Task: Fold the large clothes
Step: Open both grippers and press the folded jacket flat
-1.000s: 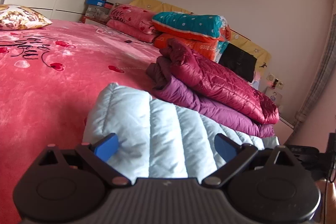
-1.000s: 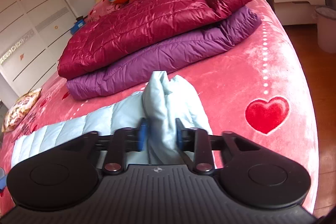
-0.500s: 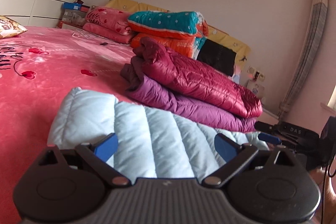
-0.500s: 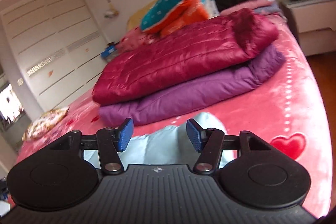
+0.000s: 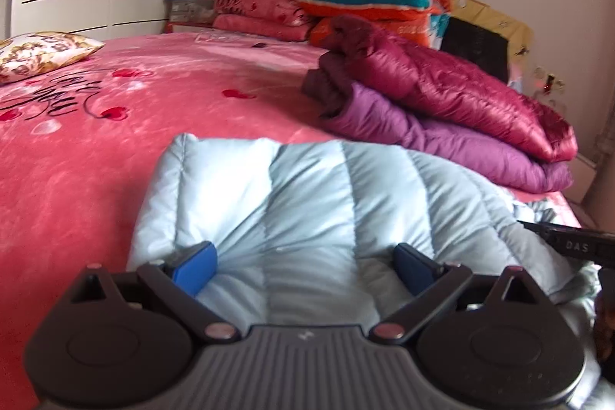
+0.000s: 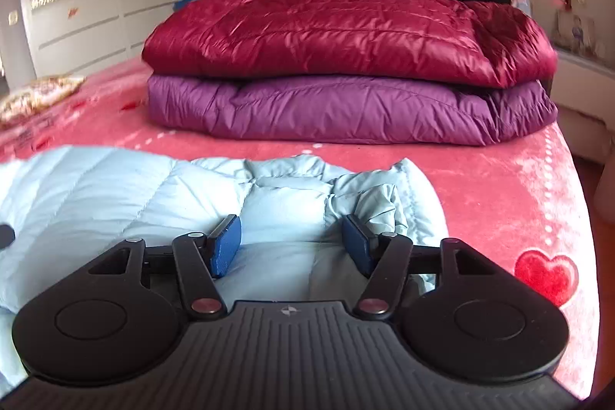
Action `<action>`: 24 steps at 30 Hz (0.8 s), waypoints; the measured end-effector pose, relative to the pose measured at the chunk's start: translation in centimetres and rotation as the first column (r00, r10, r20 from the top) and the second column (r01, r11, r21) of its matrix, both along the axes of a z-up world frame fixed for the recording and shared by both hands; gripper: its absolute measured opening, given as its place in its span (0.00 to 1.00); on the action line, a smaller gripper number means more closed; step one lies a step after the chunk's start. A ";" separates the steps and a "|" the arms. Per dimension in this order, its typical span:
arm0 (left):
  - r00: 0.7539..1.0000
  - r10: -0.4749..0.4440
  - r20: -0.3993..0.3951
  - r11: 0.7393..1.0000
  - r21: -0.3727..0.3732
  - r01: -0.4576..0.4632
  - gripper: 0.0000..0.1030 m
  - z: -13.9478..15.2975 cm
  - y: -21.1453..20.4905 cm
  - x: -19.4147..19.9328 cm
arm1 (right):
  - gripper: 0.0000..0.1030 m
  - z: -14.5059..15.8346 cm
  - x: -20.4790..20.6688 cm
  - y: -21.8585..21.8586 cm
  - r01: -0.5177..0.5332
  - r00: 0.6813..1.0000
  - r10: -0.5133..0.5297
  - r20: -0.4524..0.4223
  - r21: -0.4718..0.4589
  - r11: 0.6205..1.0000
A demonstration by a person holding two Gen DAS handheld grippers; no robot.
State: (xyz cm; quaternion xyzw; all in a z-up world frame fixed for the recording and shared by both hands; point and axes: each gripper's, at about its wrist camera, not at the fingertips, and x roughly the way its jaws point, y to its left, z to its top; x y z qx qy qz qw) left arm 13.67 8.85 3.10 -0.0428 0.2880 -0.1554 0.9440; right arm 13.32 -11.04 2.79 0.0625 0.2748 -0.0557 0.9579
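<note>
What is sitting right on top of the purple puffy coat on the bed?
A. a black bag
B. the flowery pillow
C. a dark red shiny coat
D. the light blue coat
C. The dark red shiny coat lies folded directly on the purple coat, while the light blue coat lies apart from them on the pink bedspread, nearer the camera.

- The right claw (image 6: 290, 243) was pinched on a raised fold of the light blue down jacket (image 6: 127, 195); its jaws have just been opening and now stand apart.
- That released fold now lies slumped on the bed (image 6: 496, 187).
</note>
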 end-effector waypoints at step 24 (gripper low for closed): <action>0.996 0.083 0.020 0.994 0.070 -0.084 0.99 2.9 -1.7 -2.6 | 1.00 -0.7 -0.2 0.7 -0.009 0.999 0.011 0.045 -0.043 0.999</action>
